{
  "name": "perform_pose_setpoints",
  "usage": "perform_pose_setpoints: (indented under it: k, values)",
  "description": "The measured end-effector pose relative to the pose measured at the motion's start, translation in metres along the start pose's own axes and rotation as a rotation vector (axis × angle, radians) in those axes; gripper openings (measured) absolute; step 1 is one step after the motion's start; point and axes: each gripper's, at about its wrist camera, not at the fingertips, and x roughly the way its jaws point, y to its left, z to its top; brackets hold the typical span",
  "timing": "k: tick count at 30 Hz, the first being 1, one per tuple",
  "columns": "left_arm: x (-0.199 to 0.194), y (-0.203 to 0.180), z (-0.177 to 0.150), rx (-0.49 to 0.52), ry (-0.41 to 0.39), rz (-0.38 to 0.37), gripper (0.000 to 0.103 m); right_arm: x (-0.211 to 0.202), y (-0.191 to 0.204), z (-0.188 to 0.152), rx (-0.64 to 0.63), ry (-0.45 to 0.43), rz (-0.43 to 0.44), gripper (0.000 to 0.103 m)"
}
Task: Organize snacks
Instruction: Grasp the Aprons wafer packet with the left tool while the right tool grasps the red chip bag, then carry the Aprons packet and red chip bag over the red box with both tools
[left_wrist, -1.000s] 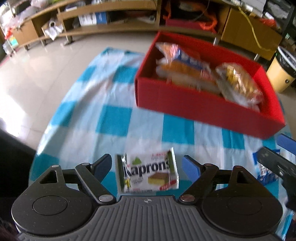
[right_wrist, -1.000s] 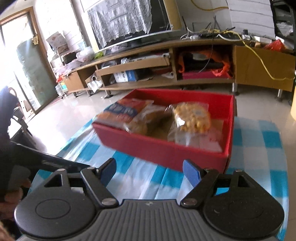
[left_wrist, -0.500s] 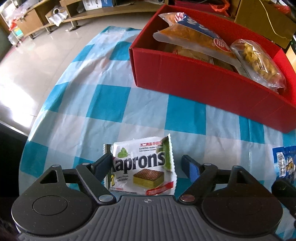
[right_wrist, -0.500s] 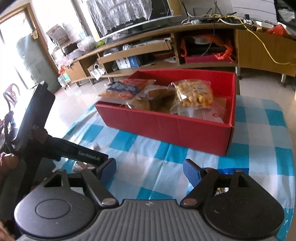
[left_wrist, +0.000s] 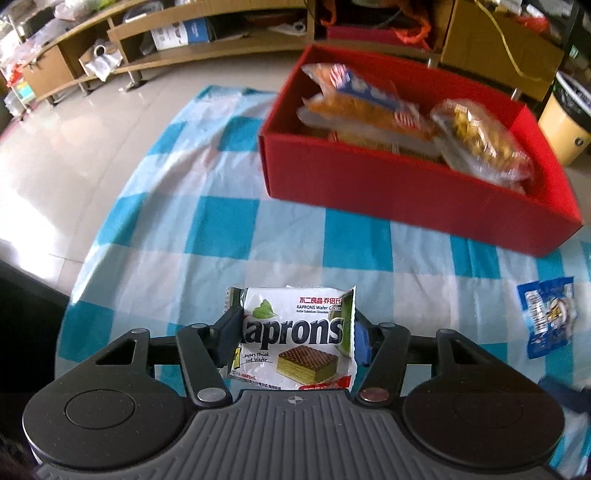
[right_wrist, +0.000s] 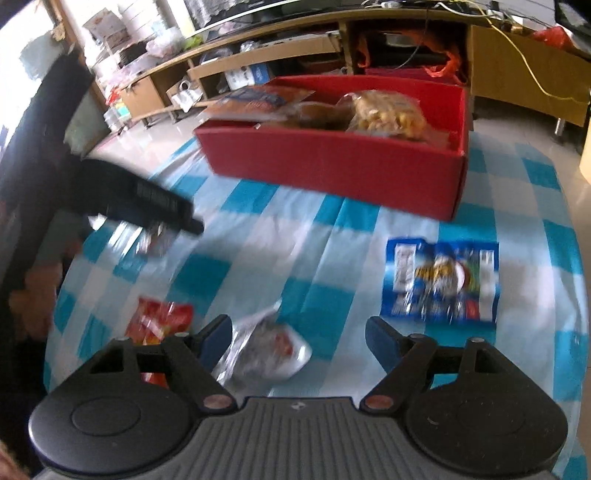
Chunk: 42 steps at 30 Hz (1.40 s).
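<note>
My left gripper (left_wrist: 295, 341) is shut on a white and green Kaprons wafer packet (left_wrist: 293, 338), held above the blue checked cloth. The red box (left_wrist: 417, 192) stands ahead and to the right with several snack bags inside; it also shows in the right wrist view (right_wrist: 332, 158). My right gripper (right_wrist: 299, 341) is open above the cloth. A silvery white packet (right_wrist: 264, 354) lies by its left finger. A red packet (right_wrist: 159, 321) lies to the left and a blue packet (right_wrist: 441, 282) to the right. The left gripper shows blurred at the left of the right wrist view (right_wrist: 147, 203).
The cloth (left_wrist: 221, 221) covers a round table; its edge drops to the tiled floor on the left. A blue packet (left_wrist: 548, 317) lies at the right in the left wrist view. A low wooden TV shelf (right_wrist: 295, 59) runs behind. A yellow bin (left_wrist: 565, 122) stands at the far right.
My left gripper has closed on the Kaprons packet and lifted it. My right gripper has tilted down and moved back, so the loose packets on the cloth have come into its view.
</note>
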Motion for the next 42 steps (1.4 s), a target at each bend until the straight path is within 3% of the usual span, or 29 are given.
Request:
perform_pose_setpoints:
  k: [6, 14, 23, 26, 33, 42]
  values:
    - [-0.009, 0.016, 0.000, -0.025, -0.013, -0.029, 0.066, -0.007, 0.025, -0.017, 0.028, 0.028, 0.035, 0.076]
    - [-0.026, 0.039, 0.000, -0.067, -0.047, -0.056, 0.066, 0.018, 0.091, -0.002, -0.041, 0.044, 0.102, 0.076]
    - [-0.030, 0.056, 0.001, -0.083, -0.058, -0.062, 0.066, 0.059, 0.123, 0.001, -0.096, 0.106, 0.043, 0.077]
    - [-0.031, 0.054, 0.000, -0.065, -0.066, -0.048, 0.067, 0.058, 0.134, -0.002, -0.185, 0.088, -0.002, 0.063]
    - [-0.031, 0.040, -0.002, -0.002, -0.088, -0.011, 0.067, 0.040, 0.108, 0.001, -0.126, 0.066, 0.055, 0.059]
    - [-0.024, 0.027, 0.000, 0.020, -0.079, 0.002, 0.067, 0.002, 0.062, 0.027, 0.044, -0.065, 0.139, 0.058]
